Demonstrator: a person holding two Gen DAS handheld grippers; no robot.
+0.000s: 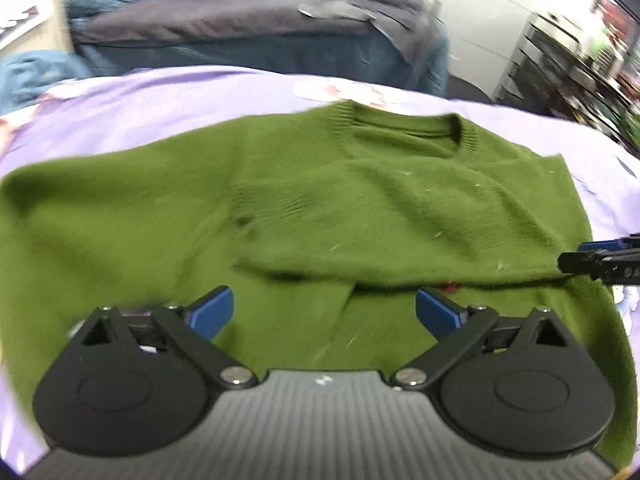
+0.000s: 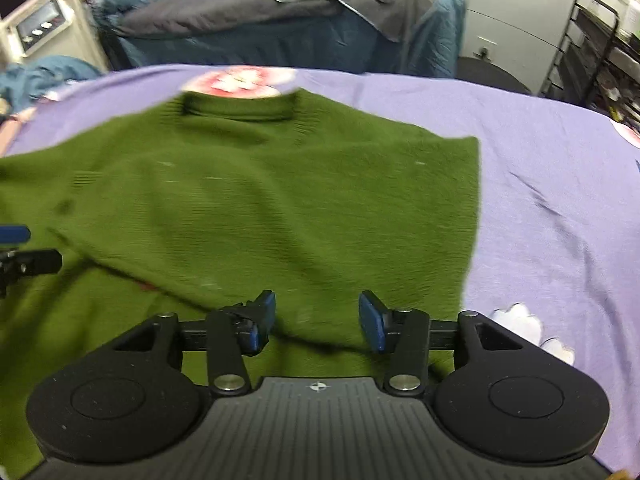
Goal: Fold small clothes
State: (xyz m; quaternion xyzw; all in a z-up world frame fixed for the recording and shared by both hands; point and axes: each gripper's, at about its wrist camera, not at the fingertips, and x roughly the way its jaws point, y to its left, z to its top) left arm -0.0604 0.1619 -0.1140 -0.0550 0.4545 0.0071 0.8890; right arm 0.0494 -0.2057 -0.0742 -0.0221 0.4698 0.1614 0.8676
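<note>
The sweater [image 1: 360, 208] looks soft, light and floppy. My left gripper [image 1: 324, 312] and right gripper [image 2: 316, 320] gape empty; I'd pinch the folded edge just ahead.

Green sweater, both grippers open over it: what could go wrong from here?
1. A sleeve already lies folded across the green sweater; the left gripper could snag and undo it.
2. The right gripper hovers over layered knit, so a pinch may catch one layer only.
3. Motion blur suggests a fast approach.
</note>
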